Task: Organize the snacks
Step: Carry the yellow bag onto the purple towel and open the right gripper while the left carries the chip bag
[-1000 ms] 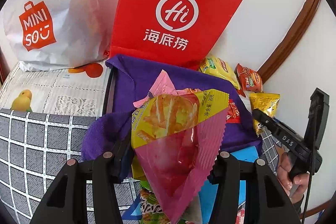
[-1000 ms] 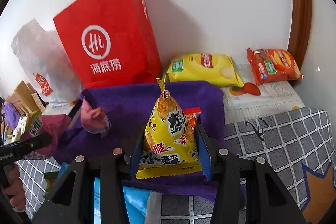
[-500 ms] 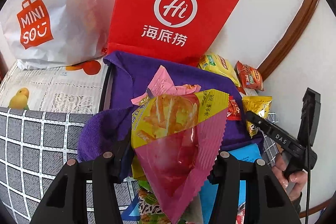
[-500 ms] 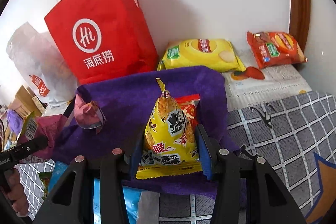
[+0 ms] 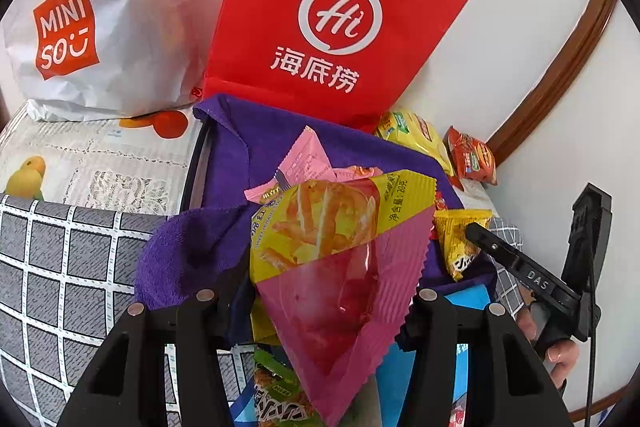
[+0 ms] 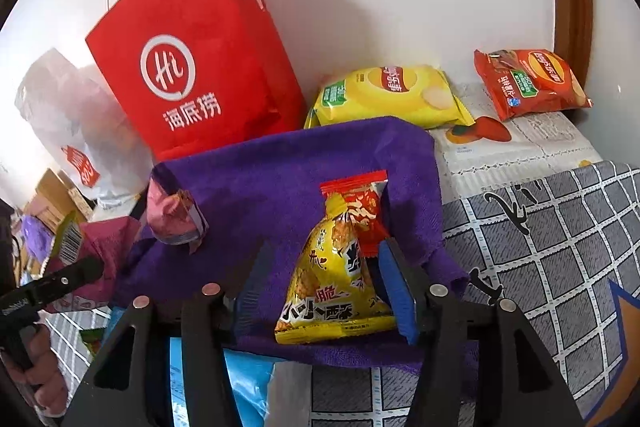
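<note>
My left gripper (image 5: 324, 293) is shut on a triangular pink and yellow snack packet (image 5: 336, 267), held up over the purple cloth (image 5: 248, 155). A pink packet (image 5: 304, 159) lies on the cloth behind it. My right gripper (image 6: 324, 291) hangs low over the purple cloth (image 6: 280, 179) and its jaws are opening. Between them a yellow snack packet (image 6: 332, 287) rests on the cloth. It leans against the right blue pad and stands apart from the left pad. A small red packet (image 6: 360, 195) lies just behind it, and a crumpled pink packet (image 6: 174, 215) at the cloth's left.
A red paper bag (image 6: 192, 67) and a white shopping bag (image 5: 92, 27) stand against the wall behind the cloth. A yellow chips bag (image 6: 388, 95) and an orange-red chips bag (image 6: 528, 79) lie at the back right. Grey checked fabric (image 6: 540, 227) covers the surface around.
The right jaws have spread apart and let the yellow packet settle onto the purple cloth, tilted to the right. The left gripper still holds its packet in the same place.
</note>
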`<action>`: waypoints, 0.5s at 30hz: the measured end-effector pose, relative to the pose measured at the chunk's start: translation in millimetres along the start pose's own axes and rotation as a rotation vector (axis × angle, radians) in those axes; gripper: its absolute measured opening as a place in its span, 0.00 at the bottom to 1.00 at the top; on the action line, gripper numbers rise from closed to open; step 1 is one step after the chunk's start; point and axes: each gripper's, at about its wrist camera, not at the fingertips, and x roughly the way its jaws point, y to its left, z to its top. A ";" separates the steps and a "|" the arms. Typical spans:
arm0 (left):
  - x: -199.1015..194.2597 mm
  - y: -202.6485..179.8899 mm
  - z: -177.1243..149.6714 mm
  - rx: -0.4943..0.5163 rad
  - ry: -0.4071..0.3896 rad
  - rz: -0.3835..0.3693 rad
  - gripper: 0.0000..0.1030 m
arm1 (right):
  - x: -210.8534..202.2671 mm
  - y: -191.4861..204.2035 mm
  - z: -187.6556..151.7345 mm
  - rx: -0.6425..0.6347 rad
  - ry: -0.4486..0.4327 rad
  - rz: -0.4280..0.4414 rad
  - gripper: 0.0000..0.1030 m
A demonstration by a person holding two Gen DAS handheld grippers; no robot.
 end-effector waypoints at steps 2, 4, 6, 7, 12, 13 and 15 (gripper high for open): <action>1.3 0.3 0.6 -0.001 -0.004 0.003 0.50 | -3.7 -3.0 1.8 0.013 -0.013 0.012 0.56; 3.2 -0.4 1.7 -0.001 -0.007 0.009 0.50 | -5.3 -6.0 3.1 0.030 -0.016 0.023 0.56; 6.2 -1.3 4.1 -0.010 -0.006 0.014 0.50 | -5.8 -8.3 3.6 0.043 -0.015 0.032 0.56; 7.4 -1.4 5.7 -0.015 -0.007 0.015 0.50 | -5.5 -8.7 3.5 0.044 -0.013 0.033 0.56; 19.6 -4.2 16.4 -0.057 0.003 0.014 0.50 | -4.2 -7.7 3.6 0.032 -0.007 0.030 0.56; 21.2 -6.0 17.9 -0.054 0.000 0.021 0.50 | -4.3 -7.8 3.7 0.033 -0.004 0.038 0.56; 23.6 -9.5 20.9 -0.045 -0.009 0.038 0.50 | -5.7 -6.8 3.7 0.032 -0.007 0.046 0.56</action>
